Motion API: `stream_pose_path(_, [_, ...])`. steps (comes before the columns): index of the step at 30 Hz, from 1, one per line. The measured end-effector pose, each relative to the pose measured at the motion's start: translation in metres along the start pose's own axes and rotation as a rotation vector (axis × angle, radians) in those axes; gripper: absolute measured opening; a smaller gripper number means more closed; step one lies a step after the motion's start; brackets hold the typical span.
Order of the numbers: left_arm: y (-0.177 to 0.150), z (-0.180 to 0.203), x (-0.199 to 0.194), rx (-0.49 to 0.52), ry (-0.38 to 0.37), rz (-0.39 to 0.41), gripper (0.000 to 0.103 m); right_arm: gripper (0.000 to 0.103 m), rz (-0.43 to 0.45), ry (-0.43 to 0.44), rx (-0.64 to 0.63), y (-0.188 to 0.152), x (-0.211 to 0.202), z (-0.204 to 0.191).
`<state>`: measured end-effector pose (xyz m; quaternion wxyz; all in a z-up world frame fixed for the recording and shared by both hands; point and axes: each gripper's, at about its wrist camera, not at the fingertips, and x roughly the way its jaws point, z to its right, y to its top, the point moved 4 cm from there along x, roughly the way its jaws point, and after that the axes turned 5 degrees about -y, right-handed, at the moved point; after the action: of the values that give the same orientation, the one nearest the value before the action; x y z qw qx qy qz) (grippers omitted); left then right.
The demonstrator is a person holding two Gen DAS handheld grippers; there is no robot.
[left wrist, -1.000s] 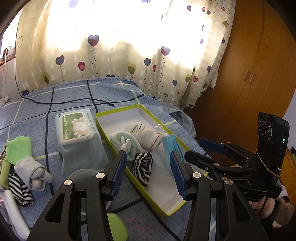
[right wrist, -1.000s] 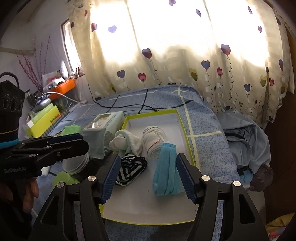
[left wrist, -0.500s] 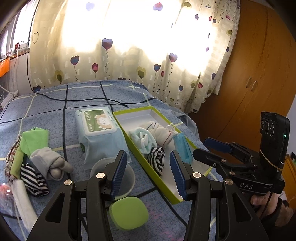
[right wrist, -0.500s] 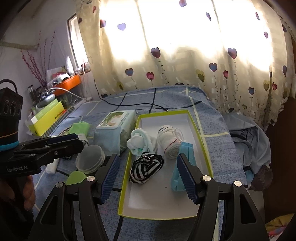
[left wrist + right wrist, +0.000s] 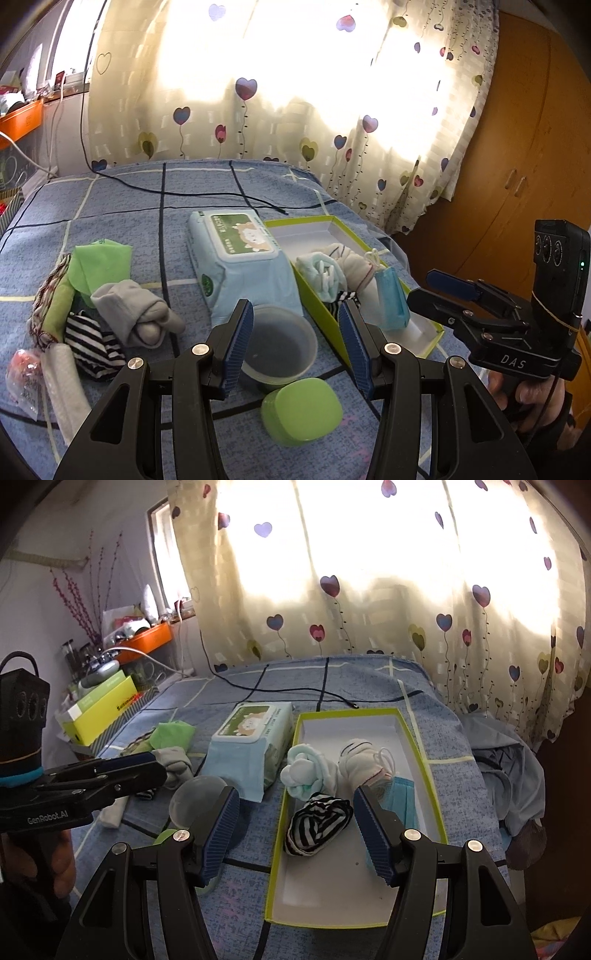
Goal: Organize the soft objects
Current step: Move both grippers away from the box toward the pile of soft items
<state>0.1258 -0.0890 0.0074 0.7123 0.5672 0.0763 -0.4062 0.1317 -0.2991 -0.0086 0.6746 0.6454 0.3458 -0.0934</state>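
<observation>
- Rolled grey sock (image 5: 138, 314) on blue checked bedspread (image 5: 122, 206), touching striped black-and-white sock (image 5: 92, 343) and green cloth (image 5: 99, 266) — loose pile left of wipes pack (image 5: 240, 262).
- Lime-rimmed white box (image 5: 417, 746) holding mint sock ball (image 5: 306, 775), white sock roll (image 5: 360, 762), striped sock (image 5: 317, 821), blue face mask (image 5: 402, 801).
- Left gripper (image 5: 295, 343) empty, jaws apart over clear round tub (image 5: 280, 343).
- Right gripper (image 5: 295, 834) empty, jaws apart — above box edge.

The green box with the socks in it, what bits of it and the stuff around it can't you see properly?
- Left wrist view: the green box has its near wall hiding the striped sock.
- Right wrist view: the right gripper covers part of the blue mask.
- Both views: the wipes pack label is too small to read.
</observation>
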Motion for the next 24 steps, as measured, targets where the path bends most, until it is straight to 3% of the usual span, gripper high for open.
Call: stream_pose_path(24, [-0.014,-0.081,-0.047,-0.124,0.115,0.061,0.05,0.064,-0.023,0.137,-0.145,0.018,0.026,-0.086])
